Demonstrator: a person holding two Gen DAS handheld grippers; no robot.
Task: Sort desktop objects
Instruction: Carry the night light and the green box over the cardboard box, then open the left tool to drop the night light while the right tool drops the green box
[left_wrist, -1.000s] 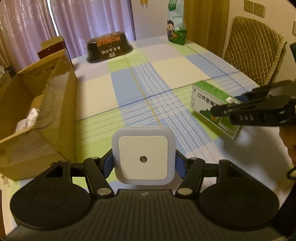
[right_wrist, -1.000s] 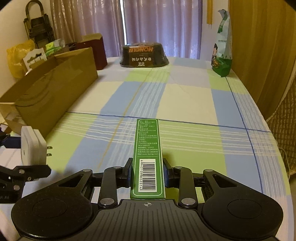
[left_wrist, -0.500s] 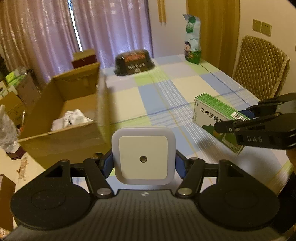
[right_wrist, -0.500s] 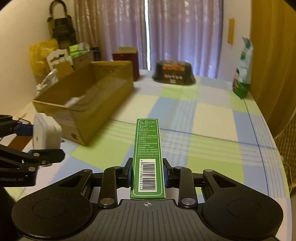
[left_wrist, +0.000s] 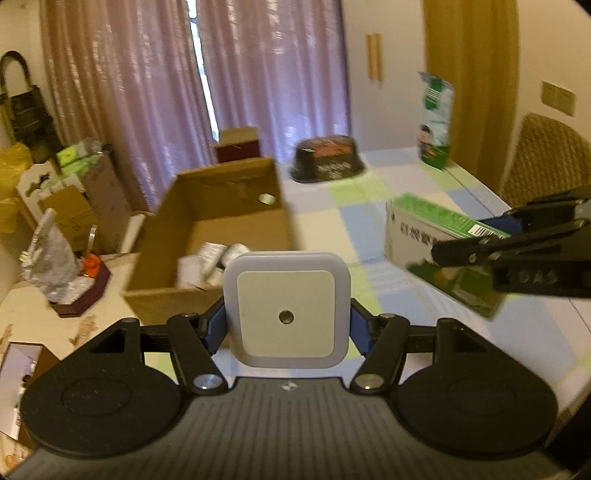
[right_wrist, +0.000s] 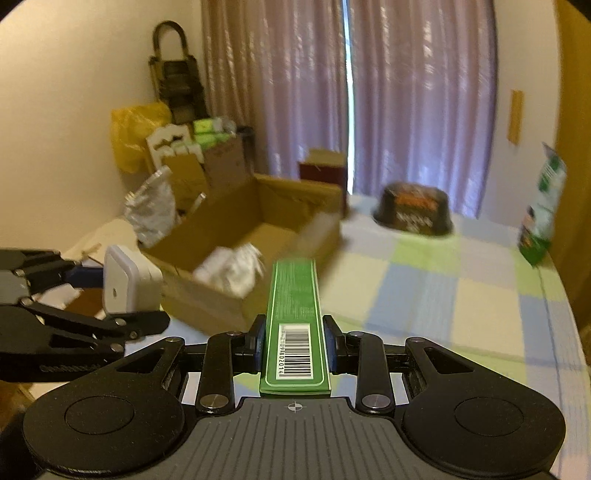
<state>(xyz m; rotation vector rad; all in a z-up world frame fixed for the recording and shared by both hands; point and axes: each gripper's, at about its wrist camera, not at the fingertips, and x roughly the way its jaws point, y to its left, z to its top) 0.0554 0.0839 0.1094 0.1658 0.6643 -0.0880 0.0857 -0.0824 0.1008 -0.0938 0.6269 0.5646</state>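
Note:
My left gripper (left_wrist: 287, 325) is shut on a white square plug-in night light (left_wrist: 286, 309), held in the air in front of an open cardboard box (left_wrist: 207, 236). My right gripper (right_wrist: 294, 343) is shut on a long green carton (right_wrist: 293, 314) with a barcode on its top face. In the left wrist view the green carton (left_wrist: 436, 243) and the right gripper (left_wrist: 517, 251) hang at the right over the checked tablecloth (left_wrist: 369, 218). In the right wrist view the night light (right_wrist: 127, 282) in the left gripper (right_wrist: 122, 295) sits at the left, near the cardboard box (right_wrist: 251, 236), which holds white packets.
A black bowl-shaped container (left_wrist: 327, 158) and a tall green snack bag (left_wrist: 436, 122) stand at the far end of the table. A woven chair (left_wrist: 546, 158) is at the right. Left of the table lie piled boxes, a foil bag (right_wrist: 151, 206) and a yellow bag (right_wrist: 136, 136).
Both grippers have risen and swung left with their objects, so the box's open inside now shows in both views. Neither grip has changed.

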